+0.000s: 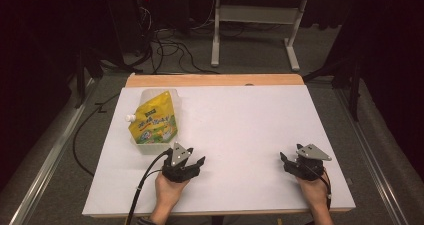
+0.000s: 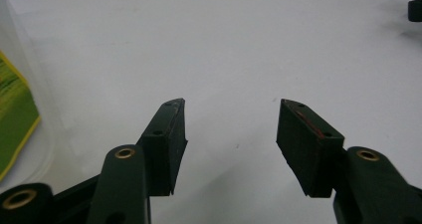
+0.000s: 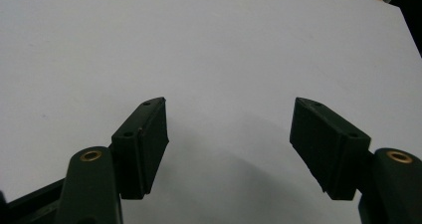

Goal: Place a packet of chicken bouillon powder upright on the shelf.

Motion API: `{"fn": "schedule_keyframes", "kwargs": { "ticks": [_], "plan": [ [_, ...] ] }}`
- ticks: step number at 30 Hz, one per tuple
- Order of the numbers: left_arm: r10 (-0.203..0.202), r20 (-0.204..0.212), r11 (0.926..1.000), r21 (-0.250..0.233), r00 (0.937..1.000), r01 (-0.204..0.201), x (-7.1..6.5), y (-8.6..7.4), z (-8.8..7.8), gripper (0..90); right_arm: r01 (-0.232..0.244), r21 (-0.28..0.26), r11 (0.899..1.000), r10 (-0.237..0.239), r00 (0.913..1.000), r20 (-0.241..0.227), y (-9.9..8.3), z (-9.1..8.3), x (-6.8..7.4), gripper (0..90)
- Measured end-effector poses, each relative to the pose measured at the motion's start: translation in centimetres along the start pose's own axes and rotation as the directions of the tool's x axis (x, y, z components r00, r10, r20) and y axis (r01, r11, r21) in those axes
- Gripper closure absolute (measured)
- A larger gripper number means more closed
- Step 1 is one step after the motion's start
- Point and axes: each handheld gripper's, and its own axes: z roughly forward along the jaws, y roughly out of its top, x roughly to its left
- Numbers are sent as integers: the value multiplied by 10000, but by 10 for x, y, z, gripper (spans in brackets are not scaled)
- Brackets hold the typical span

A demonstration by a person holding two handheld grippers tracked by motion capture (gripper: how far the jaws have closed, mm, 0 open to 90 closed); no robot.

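Both the left gripper (image 1: 189, 161) and right gripper (image 1: 295, 161) stand wide and empty. Hazard: the yellow spouted pouch (image 1: 154, 119) leans in its clear tub (image 1: 145, 146); a clumsy approach may topple it.

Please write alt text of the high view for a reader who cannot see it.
A yellow pouch with a white cap lies in a clear tub at the left of a white table. Near the front edge, two hands hold the left gripper and right gripper, both open and empty.
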Motion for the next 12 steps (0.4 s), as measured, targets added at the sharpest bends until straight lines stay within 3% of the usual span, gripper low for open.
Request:
{"fn": "schedule_keyframes", "kwargs": {
  "ticks": [5, 12],
  "plan": [
    [126, -236, 9999, 88, 9996, -124, -3, -4, 12, 454, -20, 1, 10000, 20, 10000, -14, 0, 0, 0, 316],
    [-36, -276, 9999, 129, 9996, 39, -2, -4, 12, 446, 32, 1, 10000, -32, 10000, -7, 0, 0, 0, 316]
  ]
}}
